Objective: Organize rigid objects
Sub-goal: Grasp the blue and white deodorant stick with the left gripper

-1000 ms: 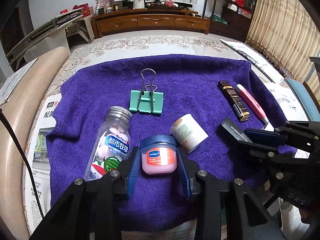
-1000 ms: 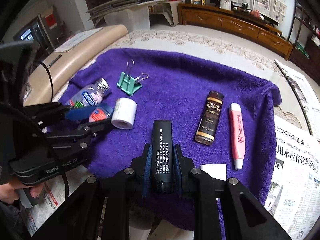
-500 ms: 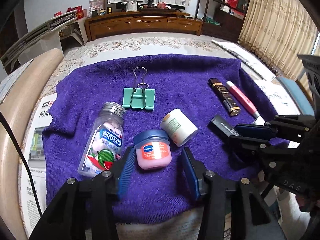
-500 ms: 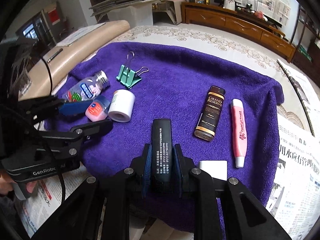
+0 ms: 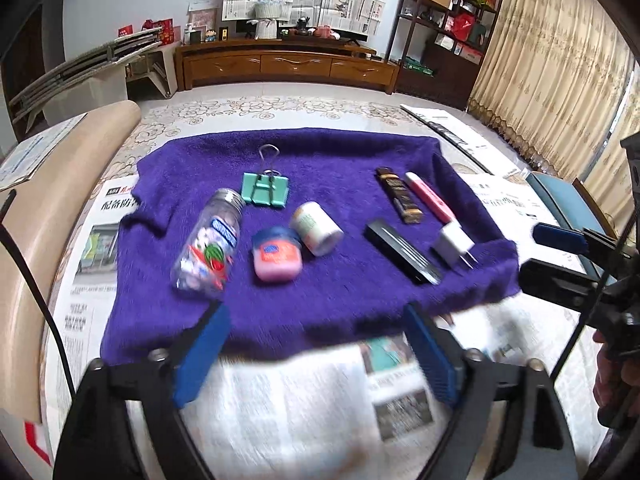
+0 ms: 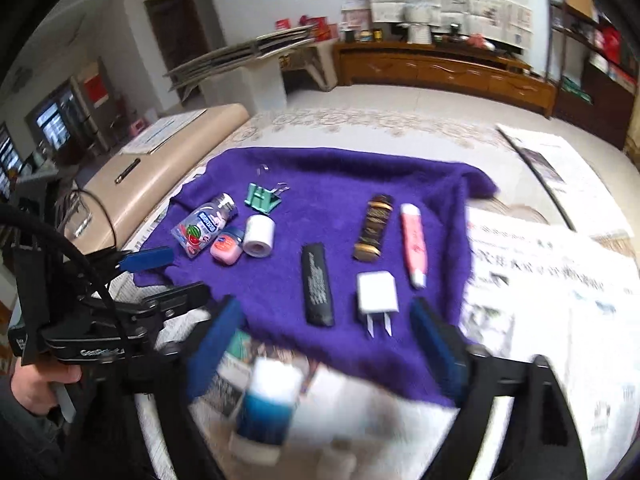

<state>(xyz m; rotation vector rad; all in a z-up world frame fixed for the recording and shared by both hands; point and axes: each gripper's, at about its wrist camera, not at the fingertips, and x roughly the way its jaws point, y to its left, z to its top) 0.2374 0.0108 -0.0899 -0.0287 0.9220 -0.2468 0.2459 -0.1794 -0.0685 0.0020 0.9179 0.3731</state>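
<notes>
Both the left gripper [image 5: 316,354] and right gripper [image 6: 326,344] hang wide and empty. The pink jar [image 5: 277,255] and black case [image 6: 318,289] lie just ahead on the purple towel [image 5: 344,184] (neatly grouped). Retreat steadily, brushing nothing.

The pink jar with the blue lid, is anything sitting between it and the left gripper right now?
Nothing visible. The left gripper is open and held back over the newspaper, and only bare purple towel lies between it and the pink jar. The candy bottle and white roll flank it.
</notes>
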